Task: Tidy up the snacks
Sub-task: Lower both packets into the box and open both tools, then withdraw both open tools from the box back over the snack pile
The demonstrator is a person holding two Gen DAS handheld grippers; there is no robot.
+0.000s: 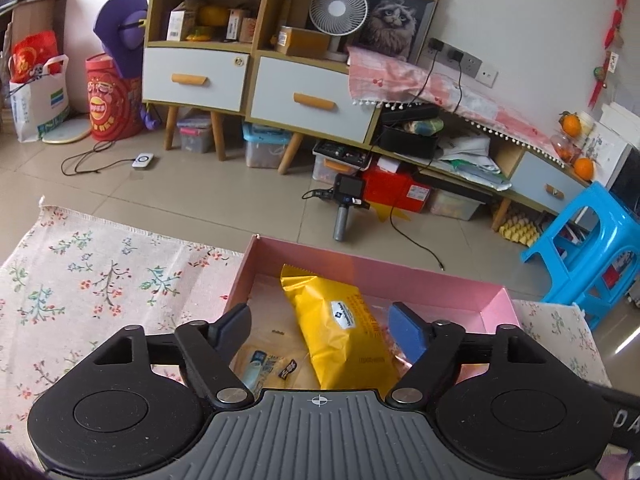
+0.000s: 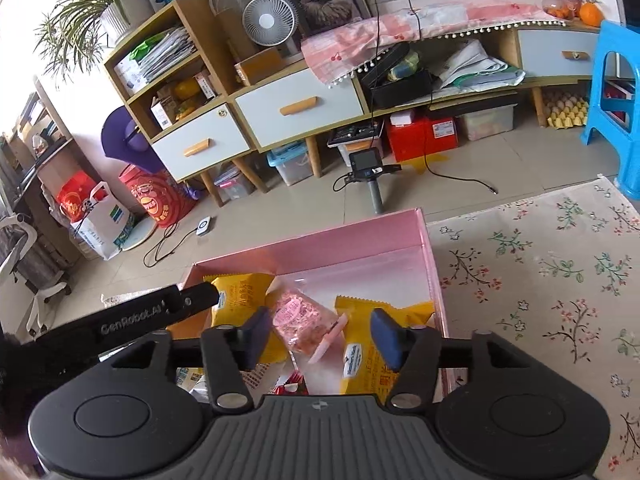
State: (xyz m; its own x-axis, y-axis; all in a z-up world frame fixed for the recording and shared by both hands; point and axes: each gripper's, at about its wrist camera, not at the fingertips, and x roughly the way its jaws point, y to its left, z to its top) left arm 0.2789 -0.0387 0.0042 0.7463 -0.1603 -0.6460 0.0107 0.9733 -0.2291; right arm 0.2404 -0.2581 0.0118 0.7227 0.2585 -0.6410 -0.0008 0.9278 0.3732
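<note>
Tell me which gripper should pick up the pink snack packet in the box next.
Right, probably. The right gripper is open with the pink snack packet lying directly between its fingers in the pink box. The left gripper is open over a yellow packet instead.

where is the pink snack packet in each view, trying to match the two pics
Left wrist view: only a sliver of the pink snack packet shows, low and right of centre, tucked behind the yellow packet in the pink box.
Right wrist view: the packet lies in plain sight at lower centre, between the open tongs, inside the box.
Shared landmark: the white desk fan beside the cat picture.
</note>
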